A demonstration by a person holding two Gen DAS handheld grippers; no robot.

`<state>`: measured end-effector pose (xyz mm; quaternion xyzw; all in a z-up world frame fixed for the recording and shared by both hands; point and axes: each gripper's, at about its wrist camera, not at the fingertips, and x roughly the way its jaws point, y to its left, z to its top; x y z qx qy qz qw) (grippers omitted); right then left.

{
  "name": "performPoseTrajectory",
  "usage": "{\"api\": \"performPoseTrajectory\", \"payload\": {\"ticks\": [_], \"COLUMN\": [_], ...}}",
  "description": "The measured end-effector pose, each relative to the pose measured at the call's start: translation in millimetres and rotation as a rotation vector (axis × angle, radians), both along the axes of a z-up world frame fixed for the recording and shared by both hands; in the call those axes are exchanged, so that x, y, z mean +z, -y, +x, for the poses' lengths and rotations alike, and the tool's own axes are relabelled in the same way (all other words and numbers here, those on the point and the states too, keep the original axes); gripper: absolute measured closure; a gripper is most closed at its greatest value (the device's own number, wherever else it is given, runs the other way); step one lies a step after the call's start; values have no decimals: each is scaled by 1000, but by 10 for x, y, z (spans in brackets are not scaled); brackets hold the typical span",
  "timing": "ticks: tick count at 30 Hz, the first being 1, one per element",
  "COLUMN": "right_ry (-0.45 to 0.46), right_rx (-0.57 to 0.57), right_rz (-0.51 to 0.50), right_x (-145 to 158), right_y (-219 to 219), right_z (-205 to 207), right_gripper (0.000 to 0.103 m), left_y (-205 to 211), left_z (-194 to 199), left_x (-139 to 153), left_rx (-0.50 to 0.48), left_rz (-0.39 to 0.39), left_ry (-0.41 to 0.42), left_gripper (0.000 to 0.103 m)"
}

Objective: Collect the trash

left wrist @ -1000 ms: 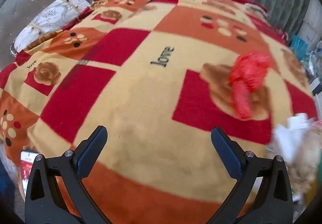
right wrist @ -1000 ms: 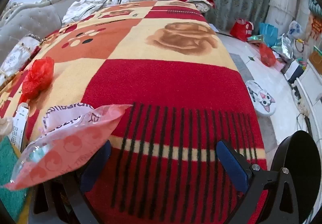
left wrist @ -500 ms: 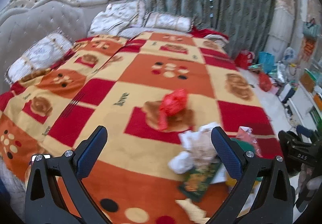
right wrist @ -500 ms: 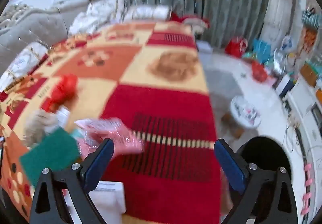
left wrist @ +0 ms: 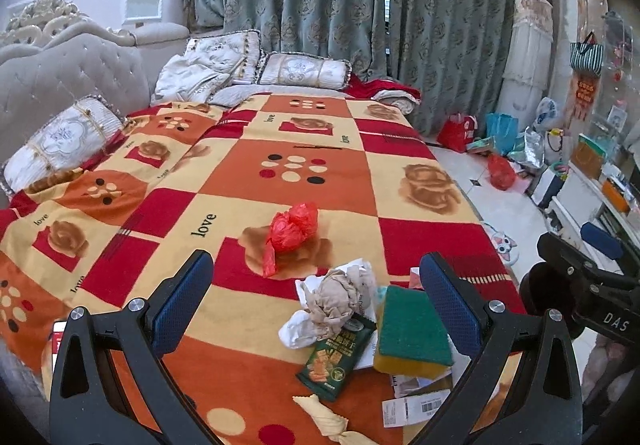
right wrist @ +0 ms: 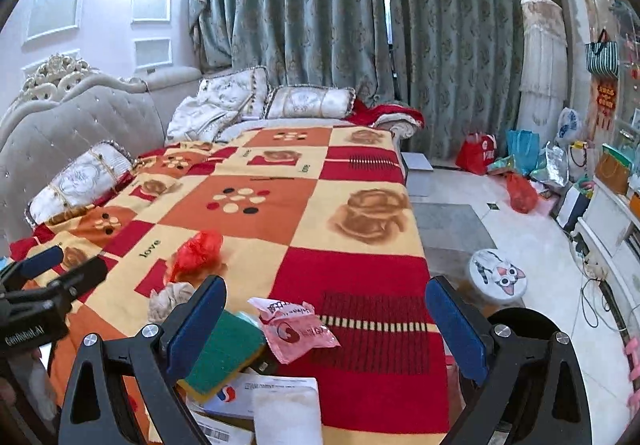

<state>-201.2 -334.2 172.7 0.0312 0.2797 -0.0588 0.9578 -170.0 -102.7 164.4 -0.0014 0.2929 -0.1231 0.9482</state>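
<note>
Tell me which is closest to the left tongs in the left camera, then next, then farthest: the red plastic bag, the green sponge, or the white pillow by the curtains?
1. Green sponge: right beside the right-hand finger of the left tongs.
2. Red plastic bag: farther up the blanket, near the middle.
3. White pillow: farthest, at the bed's far end by the curtains.

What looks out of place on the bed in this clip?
Litter lies on the blanket: a crumpled red plastic bag, wadded tissue, a green-topped sponge, a dark green wrapper and a pink packet. Both grippers are open and empty.
</note>
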Motion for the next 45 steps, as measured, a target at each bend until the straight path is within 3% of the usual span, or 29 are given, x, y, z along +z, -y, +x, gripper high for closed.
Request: {"api": "performPoseTrajectory", "payload": {"ticks": [45], "right_ry": [34], "right_rx": [16], "right_rz": [34], "right_x": [37], "right_y": [-29], "right_z": [-57], "right_gripper": [4], "left_y": [13], "left_z": [27], "left_x": [94], "left_rx": [51], "left_rz": [16], "left_ry": [53], "left_gripper": [1]}}
